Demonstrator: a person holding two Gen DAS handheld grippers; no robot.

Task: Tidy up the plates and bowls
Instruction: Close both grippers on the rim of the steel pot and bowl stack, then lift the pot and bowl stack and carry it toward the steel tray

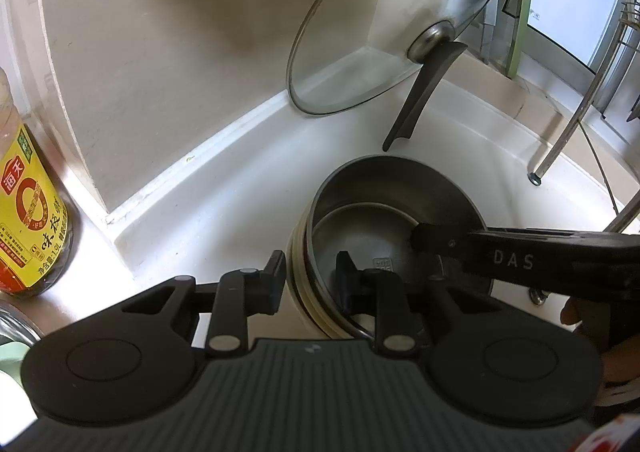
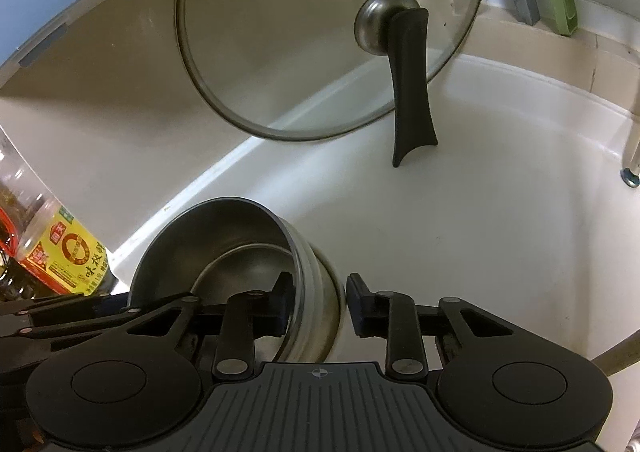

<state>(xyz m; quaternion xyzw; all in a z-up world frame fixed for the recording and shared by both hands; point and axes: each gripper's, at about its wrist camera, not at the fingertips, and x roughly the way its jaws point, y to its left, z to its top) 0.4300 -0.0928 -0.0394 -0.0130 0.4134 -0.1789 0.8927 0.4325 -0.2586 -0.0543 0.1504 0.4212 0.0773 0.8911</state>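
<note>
The left claw (image 1: 310, 276) is seen with its jaws parted, one finger outside the wall of the stacked bowls (image 1: 396, 211) and the other inside, the rim lying between them without a visible squeeze. The right claw (image 2: 318, 302) is likewise held parted astride the opposite side of the bowls' rim, one finger inside and one outside. Seen from the left wrist, the right claw's fingers reach over the bowls' rim from the right.

The steel-grey bowl (image 1: 396, 211) has a cream, ribbed outer wall. At eleven o'clock, a clear glass lid (image 2: 320, 31) carries a black handle (image 2: 412, 87). At nine o'clock, the bottle (image 1: 28, 211) wears a yellow-and-red label.
</note>
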